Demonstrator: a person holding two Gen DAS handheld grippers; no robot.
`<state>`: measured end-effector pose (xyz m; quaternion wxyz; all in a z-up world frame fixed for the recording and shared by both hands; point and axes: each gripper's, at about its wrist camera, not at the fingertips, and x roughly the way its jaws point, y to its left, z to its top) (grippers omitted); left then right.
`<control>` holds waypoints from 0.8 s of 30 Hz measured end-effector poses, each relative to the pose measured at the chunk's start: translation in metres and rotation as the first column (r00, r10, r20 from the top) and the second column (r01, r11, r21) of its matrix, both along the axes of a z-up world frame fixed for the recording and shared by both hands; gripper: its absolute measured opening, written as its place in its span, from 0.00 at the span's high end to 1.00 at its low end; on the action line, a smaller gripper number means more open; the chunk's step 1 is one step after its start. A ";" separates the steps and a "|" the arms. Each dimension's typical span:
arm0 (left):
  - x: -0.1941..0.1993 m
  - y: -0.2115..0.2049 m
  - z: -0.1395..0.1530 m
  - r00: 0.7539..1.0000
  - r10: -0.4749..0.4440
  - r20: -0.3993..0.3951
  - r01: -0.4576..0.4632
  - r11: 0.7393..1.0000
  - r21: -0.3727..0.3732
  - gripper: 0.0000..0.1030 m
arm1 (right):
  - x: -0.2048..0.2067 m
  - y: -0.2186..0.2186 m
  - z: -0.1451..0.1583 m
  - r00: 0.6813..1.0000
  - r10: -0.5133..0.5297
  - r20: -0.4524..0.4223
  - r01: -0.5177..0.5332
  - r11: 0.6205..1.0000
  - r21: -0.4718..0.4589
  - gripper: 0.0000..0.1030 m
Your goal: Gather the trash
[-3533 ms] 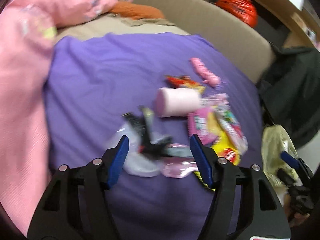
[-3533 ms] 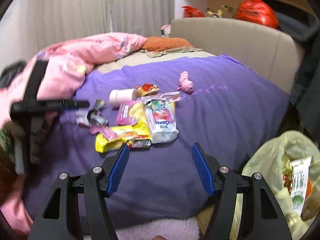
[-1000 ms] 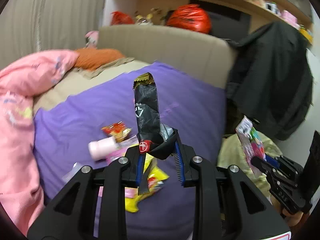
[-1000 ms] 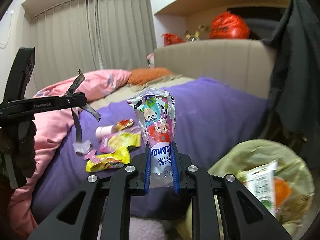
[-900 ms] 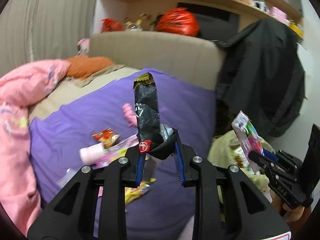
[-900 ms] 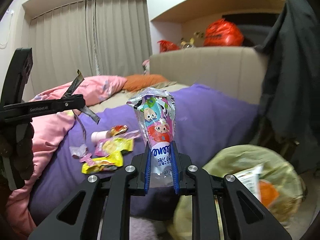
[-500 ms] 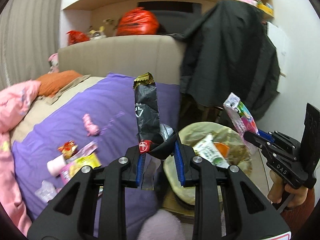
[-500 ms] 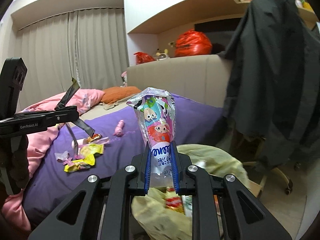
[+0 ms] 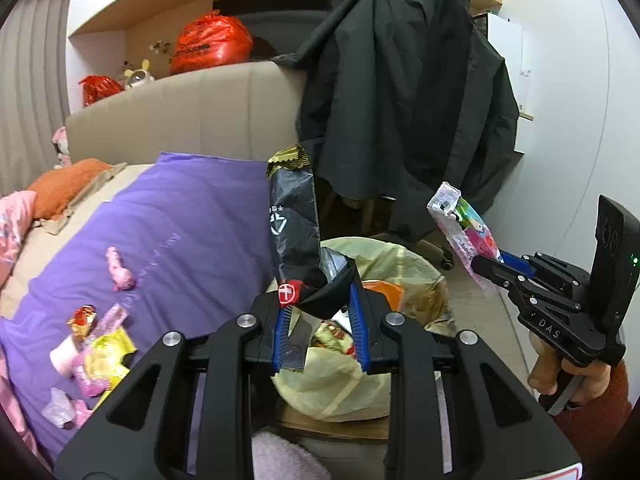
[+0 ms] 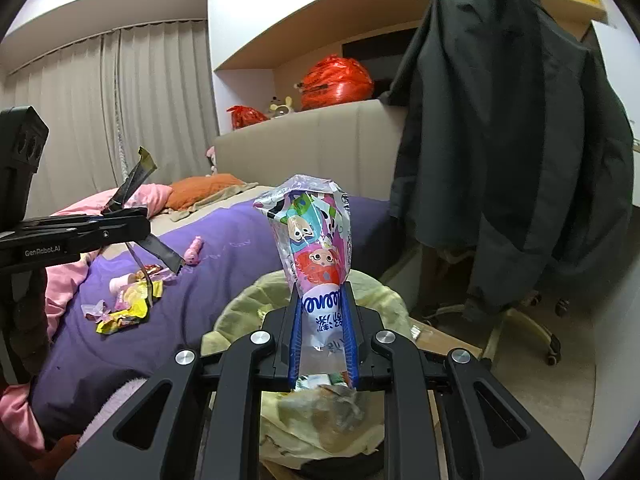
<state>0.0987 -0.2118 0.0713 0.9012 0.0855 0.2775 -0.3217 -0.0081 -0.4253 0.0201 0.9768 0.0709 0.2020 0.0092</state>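
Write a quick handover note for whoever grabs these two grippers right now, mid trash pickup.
Left gripper: shut on a black wrapper, in front of the yellow trash bag.
Right gripper: shut on a colourful cartoon snack bag, also at the bag.
Done: both pieces lifted off the bed; some trash already in the bag.
Left: drop both in, then collect the yellow wrapper, pink cup and other wrappers lying on the purple blanket.

Black wrapper with gold edge, cartoon-printed pink packet, pale yellow bag, purple bedspread.
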 end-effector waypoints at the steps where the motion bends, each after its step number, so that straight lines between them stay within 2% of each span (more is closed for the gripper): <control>1: 0.001 -0.003 -0.001 1.000 -0.004 -0.007 0.004 1.000 -0.002 0.76 | -0.001 -0.002 -0.001 1.000 -0.004 -0.002 0.004 1.000 0.000 0.82; 9: 0.011 -0.028 -0.020 0.995 -0.059 -0.075 0.060 0.998 -0.001 0.76 | -0.005 -0.021 -0.008 0.999 -0.030 -0.026 0.031 0.999 0.013 0.82; 12: 0.018 -0.041 -0.032 0.986 -0.117 -0.123 0.117 0.993 -0.005 0.76 | -0.001 -0.025 -0.013 0.999 -0.028 -0.044 0.029 1.000 0.013 0.82; 15: 0.027 -0.062 -0.053 0.976 -0.160 -0.149 0.168 0.985 0.047 0.76 | 0.009 -0.024 -0.019 0.997 -0.018 -0.078 0.018 1.000 -0.005 0.82; 17: 0.038 -0.073 -0.068 0.970 -0.155 -0.185 0.173 0.982 0.081 0.76 | 0.018 -0.023 -0.022 0.995 -0.013 -0.099 0.011 1.000 -0.023 0.83; 20: 0.060 -0.076 -0.088 0.945 -0.142 -0.293 0.158 0.987 0.034 0.76 | 0.033 -0.020 -0.023 0.994 0.002 -0.112 -0.005 1.000 -0.028 0.82; 24: 0.073 -0.077 -0.103 0.936 -0.130 -0.328 0.151 0.988 0.040 0.76 | 0.059 -0.022 -0.026 0.992 0.026 -0.120 -0.027 1.000 -0.011 0.82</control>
